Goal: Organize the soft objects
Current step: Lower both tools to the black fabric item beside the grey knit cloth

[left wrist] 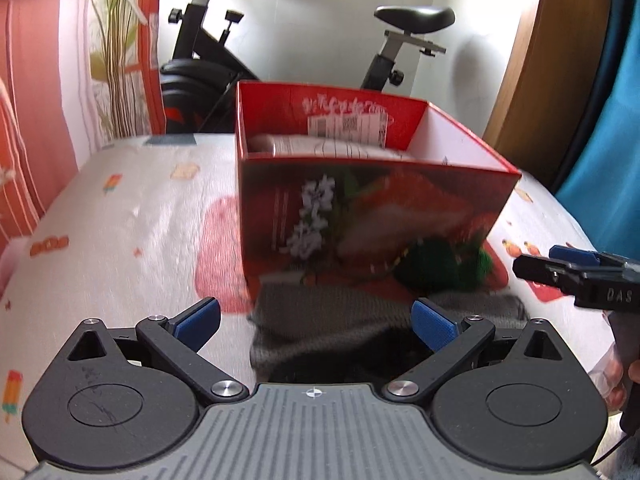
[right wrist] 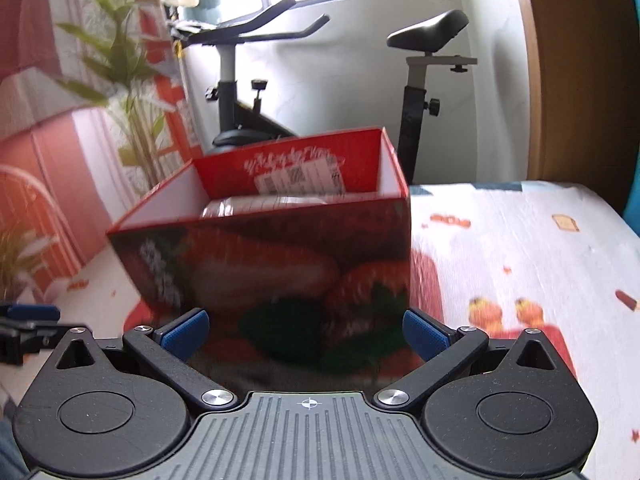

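An open red cardboard box (left wrist: pixel 372 208) with a strawberry print stands on the table; it also shows in the right wrist view (right wrist: pixel 280 264). Something pale and wrapped (left wrist: pixel 320 146) lies inside it. A grey knitted cloth (left wrist: pixel 332 320) lies flat in front of the box, next to a green woolly thing (left wrist: pixel 440 268). My left gripper (left wrist: pixel 316 322) is open and empty, just above the grey cloth. My right gripper (right wrist: pixel 306 334) is open and empty, close to the box's front wall; it also appears at the right of the left wrist view (left wrist: pixel 568 272).
The table wears a white cloth with small printed figures (left wrist: pixel 132 216). An exercise bike (right wrist: pixel 256 80) stands behind the table by the white wall. A plant (right wrist: pixel 128 92) and red-striped curtains are at the left. A wooden door frame (right wrist: pixel 568 72) is at the right.
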The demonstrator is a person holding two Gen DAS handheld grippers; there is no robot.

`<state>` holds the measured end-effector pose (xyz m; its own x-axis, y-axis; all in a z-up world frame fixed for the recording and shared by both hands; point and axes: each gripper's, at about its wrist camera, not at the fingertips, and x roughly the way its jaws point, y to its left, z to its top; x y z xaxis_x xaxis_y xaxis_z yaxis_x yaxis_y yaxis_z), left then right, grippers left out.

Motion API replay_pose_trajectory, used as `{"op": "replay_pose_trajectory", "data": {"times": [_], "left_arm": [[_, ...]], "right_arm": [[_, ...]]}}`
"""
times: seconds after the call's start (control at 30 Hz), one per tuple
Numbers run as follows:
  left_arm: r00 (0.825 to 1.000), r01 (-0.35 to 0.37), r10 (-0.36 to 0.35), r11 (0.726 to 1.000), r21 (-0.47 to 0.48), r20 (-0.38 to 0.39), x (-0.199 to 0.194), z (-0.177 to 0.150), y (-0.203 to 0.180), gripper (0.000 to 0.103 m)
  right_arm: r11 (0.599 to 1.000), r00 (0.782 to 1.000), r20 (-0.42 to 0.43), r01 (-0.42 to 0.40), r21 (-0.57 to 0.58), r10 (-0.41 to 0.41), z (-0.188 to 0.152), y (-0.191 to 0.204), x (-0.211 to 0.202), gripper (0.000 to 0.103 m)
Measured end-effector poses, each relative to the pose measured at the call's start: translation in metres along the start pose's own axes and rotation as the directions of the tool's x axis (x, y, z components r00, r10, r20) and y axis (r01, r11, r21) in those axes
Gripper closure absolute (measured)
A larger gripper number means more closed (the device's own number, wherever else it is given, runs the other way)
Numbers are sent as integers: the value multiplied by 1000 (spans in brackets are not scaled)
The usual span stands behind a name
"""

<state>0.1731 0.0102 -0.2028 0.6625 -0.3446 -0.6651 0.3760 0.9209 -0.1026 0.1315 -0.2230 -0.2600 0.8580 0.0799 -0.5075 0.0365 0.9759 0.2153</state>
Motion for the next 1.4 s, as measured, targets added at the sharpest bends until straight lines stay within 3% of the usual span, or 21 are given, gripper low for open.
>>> {"op": "replay_pose_trajectory", "data": {"times": [0.17, 0.53, 0.9, 1.07, 1.17, 1.27, 1.4], "left_arm": [[1000, 3, -3, 1000, -21, -16, -2, -15, -1, 1], [1000, 7, -5, 999, -54, 26, -21, -54, -18, 3], [999, 14, -11, 996, -85, 31, -31, -73, -17, 11], [999, 29, -28, 996, -80, 16, -25, -74, -18, 15], [999, 42, -42, 995, -89, 0, -20, -75, -16, 16], [999, 49, -51, 994, -95, -16, -16, -77, -15, 17], [997, 62, -65, 994, -88, -29, -11, -80, -16, 24]], "right_arm": [[999, 1000, -16, 7, -48, -8, -21, 5, -10, 0], [995, 996, -82, -36, -88, 29, -53, 22, -25, 0], [969, 997, -60, -70, -235, 57, -69, 43, -43, 2], [945, 990, -92, -130, -299, 107, -76, 55, -40, 8], [932, 983, -125, -166, -322, 132, -79, 60, -37, 18], [926, 979, -155, -178, -332, 133, -82, 61, -32, 23], [940, 975, -194, -166, -300, 111, -84, 56, -20, 37]]}}
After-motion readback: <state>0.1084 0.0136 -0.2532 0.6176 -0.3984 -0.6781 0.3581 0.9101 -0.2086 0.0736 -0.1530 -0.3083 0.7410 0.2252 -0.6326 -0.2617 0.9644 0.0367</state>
